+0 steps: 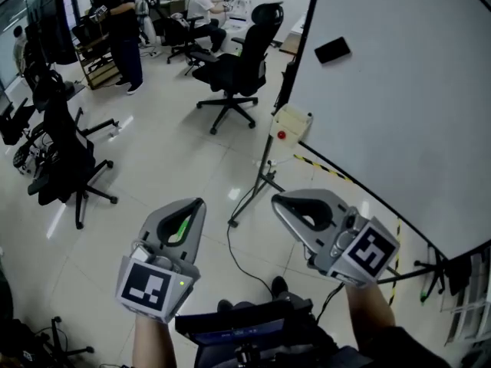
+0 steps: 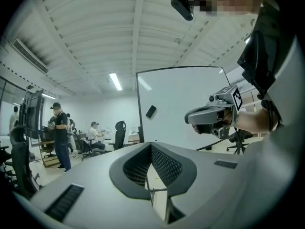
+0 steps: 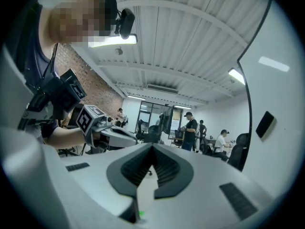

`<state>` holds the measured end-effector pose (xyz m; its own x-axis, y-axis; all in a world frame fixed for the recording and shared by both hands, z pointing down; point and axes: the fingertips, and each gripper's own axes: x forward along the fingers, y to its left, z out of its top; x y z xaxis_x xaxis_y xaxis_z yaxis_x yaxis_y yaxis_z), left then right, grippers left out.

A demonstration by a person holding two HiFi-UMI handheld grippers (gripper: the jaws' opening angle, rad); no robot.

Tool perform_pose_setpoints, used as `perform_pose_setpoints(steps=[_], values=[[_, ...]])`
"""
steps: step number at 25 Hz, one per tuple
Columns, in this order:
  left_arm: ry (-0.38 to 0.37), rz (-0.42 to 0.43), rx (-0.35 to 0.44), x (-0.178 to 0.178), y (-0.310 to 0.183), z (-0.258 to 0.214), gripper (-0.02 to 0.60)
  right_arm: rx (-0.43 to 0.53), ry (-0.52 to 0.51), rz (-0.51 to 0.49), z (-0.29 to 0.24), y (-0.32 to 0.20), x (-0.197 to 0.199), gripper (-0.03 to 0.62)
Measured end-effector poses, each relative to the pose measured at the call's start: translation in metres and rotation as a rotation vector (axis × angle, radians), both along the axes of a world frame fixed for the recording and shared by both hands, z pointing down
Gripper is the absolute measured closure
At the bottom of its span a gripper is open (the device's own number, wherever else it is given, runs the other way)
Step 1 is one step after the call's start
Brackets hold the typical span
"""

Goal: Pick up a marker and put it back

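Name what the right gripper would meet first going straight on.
Nothing near: the right gripper faces open room. A distant chair seems first in line, though depth is unclear; the whiteboard lies to its right.

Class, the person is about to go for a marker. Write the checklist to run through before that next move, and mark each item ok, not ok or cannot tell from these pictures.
1. Left gripper free to pick: ok, its jaws are together with nothing between them.
2. Right gripper free to pick: ok, its jaws are together and empty.
3. Jaws opened ready to grasp: not ok, both grippers are shut.
4. Marker found: cannot tell, no view shows one clearly.
5. Whiteboard in view: ok, it stands to the right in the head view, with a black eraser on it.
6. Grippers clear of each other: ok, they are side by side and apart.
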<state>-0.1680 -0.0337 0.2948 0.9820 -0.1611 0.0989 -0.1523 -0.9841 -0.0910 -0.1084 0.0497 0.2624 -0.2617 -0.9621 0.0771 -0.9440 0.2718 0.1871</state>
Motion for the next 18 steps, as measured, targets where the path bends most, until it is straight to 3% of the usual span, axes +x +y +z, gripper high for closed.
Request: perform_pose_setpoints(steps=[7, 18], values=[[-0.017, 0.07, 0.022, 0.031, 0.055, -0.005, 0.583, 0.008, -0.003, 0.071, 0.002, 0.061, 0.025, 0.588], [-0.058, 0.101, 0.007, 0.123, 0.173, 0.0, 0.583, -0.008, -0.031, 0.084, 0.013, 0.172, 0.113, 0.588]])
